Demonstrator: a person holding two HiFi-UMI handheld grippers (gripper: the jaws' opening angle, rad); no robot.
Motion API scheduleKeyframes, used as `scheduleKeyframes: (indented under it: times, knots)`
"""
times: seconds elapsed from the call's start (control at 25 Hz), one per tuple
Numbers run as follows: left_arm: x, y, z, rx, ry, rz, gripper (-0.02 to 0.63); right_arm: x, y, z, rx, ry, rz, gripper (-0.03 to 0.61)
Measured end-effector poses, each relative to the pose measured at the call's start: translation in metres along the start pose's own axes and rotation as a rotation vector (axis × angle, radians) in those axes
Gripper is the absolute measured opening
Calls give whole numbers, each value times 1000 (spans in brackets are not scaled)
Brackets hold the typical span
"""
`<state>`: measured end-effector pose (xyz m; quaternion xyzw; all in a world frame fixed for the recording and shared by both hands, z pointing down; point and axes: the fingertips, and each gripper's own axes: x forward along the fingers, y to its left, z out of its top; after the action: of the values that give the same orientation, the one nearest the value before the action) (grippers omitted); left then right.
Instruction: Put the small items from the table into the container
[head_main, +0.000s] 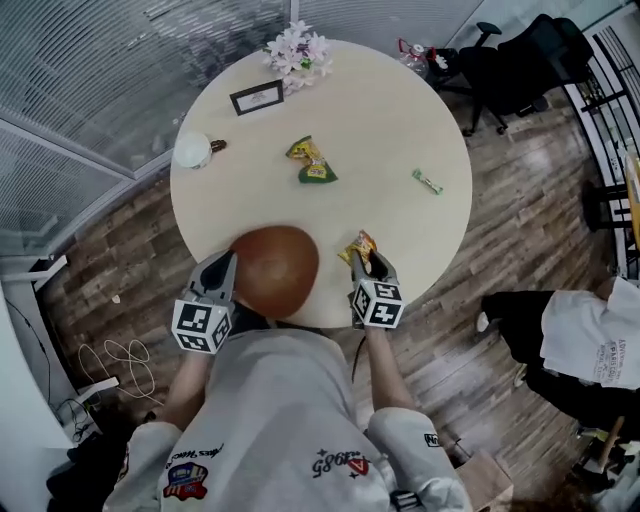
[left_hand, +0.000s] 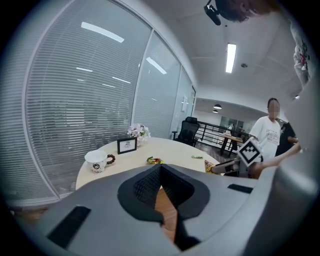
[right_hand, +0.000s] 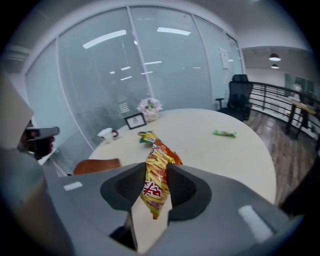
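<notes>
**Both claws clenched: left on bowl rim, right on snack packet**

Left claw (head_main: 224, 264) (left_hand: 159, 172): jaws nearly together, clamped on the left rim of the brown bowl (head_main: 276, 270). A brown strip of the bowl's wall shows in the narrow gap between the pads. The bowl sits at the near edge of the round table (head_main: 400, 110), right in front of the person.

Right claw (head_main: 364, 256) (right_hand: 156, 176): jaws partly closed, pads pressing both sides of a snack packet (head_main: 360, 244) (right_hand: 159, 160). It is grasped, not loose. The claw is just right of the bowl and apart from it.

Packet: orange-yellow foil with printed fries and a red-and-white label low down. It stands upright between the pads, pinched at mid-height. Its top pokes above the jaws and its bottom corner hangs free below them.

Loose on the table, left to right:
- A white cup (head_main: 193, 150) with a dark handle, beyond the bowl to its left.
- A picture frame (head_main: 257, 97) and pale flowers (head_main: 298, 50), far beyond the bowl at the table's back edge.
- Green-and-yellow packets (head_main: 312, 160) (right_hand: 146, 136), two touching, beyond the bowl and slightly to its right.
- A small green bar (head_main: 427, 181) (right_hand: 224, 133), beyond the bowl, well to its right and lying flat.
</notes>
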<state>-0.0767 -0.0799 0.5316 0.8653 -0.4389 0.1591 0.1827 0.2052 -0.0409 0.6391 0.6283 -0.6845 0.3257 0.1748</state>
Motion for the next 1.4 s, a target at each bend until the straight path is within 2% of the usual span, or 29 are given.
scheduleKeyframes:
  times: [0.08, 0.16, 0.28, 0.4, 0.56, 0.64, 0.76, 0.84, 0.88, 0.92, 1.0, 1.08, 1.4]
  knots:
    - [-1, 11, -2, -17, 1, 33, 6, -2, 68, 16, -92, -20, 155, 129]
    - [-1, 18, -3, -35, 5, 46, 6, 0, 129, 14, -190, 9, 295, 129]
    - [-3, 22, -8, -44, 16, 65, 6, 14, 187, -18, -319, 107, 408, 130]
    - [-6, 24, -11, -50, 26, 76, 7, 32, 203, -51, -397, 196, 403, 133]
    - [-11, 28, -11, -58, 13, 91, 7, 40, 210, -68, -379, 259, 425, 133]
    - [-12, 29, -12, -63, 11, 97, 7, 40, 211, -69, -374, 260, 433, 156]
    - [-8, 30, -20, -83, 34, 99, 8, 36, 207, -56, -370, 196, 402, 141]
    - [-3, 28, -25, -99, 51, 92, 6, 28, 204, -34, -342, 119, 372, 77]
    - [0, 27, -27, -105, 57, 88, 8, 23, 202, -20, -324, 70, 358, 23]
    - [3, 25, -29, -111, 62, 84, 7, 18, 199, -6, -306, 20, 346, 2]
    - [9, 22, -33, -120, 74, 77, 7, 7, 194, 16, -277, -58, 325, 2]
    - [14, 19, -36, -122, 84, 68, 8, 0, 191, 31, -261, -92, 313, 2]
    - [29, 13, -33, -86, 97, 32, 6, -2, 177, 44, -228, -98, 296, 2]
